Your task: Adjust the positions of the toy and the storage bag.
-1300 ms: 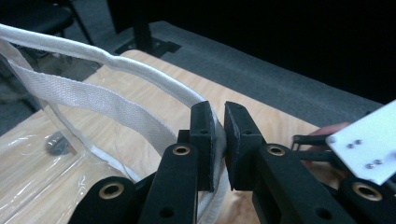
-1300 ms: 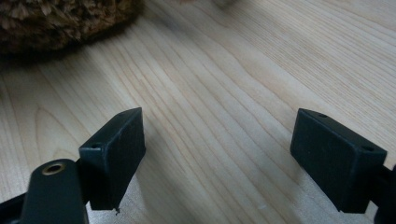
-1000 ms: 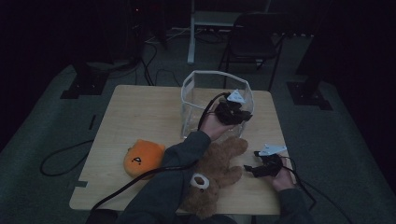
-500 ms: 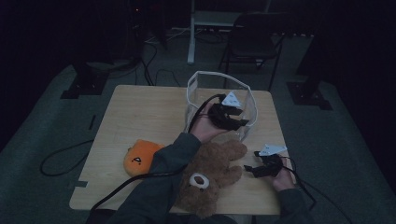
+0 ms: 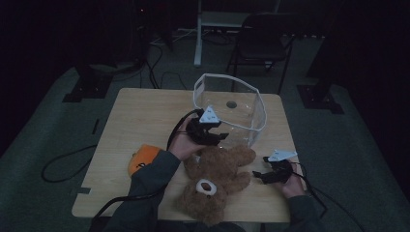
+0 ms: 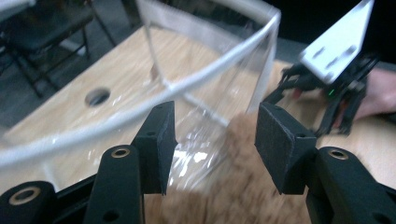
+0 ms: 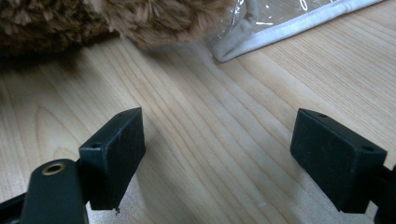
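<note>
A brown teddy bear (image 5: pixel 215 179) lies on its back on the wooden table (image 5: pixel 140 116), near the front edge. A clear bin (image 5: pixel 229 104) with a white rim stands just behind it. My left gripper (image 5: pixel 222 137) hovers at the bin's near wall, above the bear's legs. Its jaws have just been opening, and they stand open with no pad pressing on anything. Past them are the bin rim (image 6: pixel 140 116) and the bear's fur (image 6: pixel 243 186). My right gripper (image 5: pixel 257 175) rests open on the table right of the bear, its jaws (image 7: pixel 233 154) over bare wood.
An orange soft toy (image 5: pixel 142 159) lies at the front left, partly under the left sleeve. Cables trail off the table's front and left. A chair (image 5: pixel 263 43) and stands are on the floor behind the table. The bin's hem (image 7: pixel 280 28) lies close ahead of the right gripper.
The left gripper has pulled back from over the bin's right side toward the near left, and its jaws have opened. The right hand has stayed put.
</note>
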### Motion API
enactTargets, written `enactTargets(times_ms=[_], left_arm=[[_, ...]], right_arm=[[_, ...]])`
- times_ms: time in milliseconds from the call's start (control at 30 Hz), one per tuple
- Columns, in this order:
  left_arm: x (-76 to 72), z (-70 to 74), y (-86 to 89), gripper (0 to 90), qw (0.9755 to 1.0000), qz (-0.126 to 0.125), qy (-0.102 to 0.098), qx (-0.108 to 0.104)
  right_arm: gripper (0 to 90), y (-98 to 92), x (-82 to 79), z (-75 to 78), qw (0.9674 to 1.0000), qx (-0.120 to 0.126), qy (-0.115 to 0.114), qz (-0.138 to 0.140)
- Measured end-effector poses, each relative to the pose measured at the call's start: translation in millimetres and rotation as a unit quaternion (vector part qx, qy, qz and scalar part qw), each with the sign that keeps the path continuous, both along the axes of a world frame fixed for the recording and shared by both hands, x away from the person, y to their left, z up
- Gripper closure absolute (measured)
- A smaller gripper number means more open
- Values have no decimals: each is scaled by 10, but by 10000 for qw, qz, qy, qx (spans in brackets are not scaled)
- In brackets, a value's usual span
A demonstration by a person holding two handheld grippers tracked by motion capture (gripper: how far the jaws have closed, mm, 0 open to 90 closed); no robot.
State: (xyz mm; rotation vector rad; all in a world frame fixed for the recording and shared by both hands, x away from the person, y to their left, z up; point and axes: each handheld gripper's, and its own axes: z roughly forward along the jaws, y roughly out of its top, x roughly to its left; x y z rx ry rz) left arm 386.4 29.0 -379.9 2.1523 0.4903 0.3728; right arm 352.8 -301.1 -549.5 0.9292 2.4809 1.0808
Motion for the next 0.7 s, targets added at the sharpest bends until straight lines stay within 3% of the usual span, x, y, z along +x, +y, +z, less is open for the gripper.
enactTargets(times_ms=[100,167,200,233,367,533,700], left_arm=[[-7,-111,95,487,9999,134,2,-13],[-7,-111,95,489,9999,134,2,-13],[-32,-265,174,496,9993,382,-61,-10],[-33,-308,193,505,9989,463,-26,-24],[-21,-490,227,563,9977,659,116,-75],[53,-713,212,627,9960,856,241,88],[199,-867,205,559,9923,1159,439,76]], right_arm=[[172,1,0,-1,10000,6,-3,-3],[172,1,0,-1,10000,5,-3,-2],[172,1,0,-1,10000,5,-2,-1],[172,1,-1,0,10000,6,0,-2],[172,0,0,-1,10000,-2,-5,1],[172,0,0,-2,10000,-3,-10,2],[172,0,-1,-1,10000,-1,3,-3]])
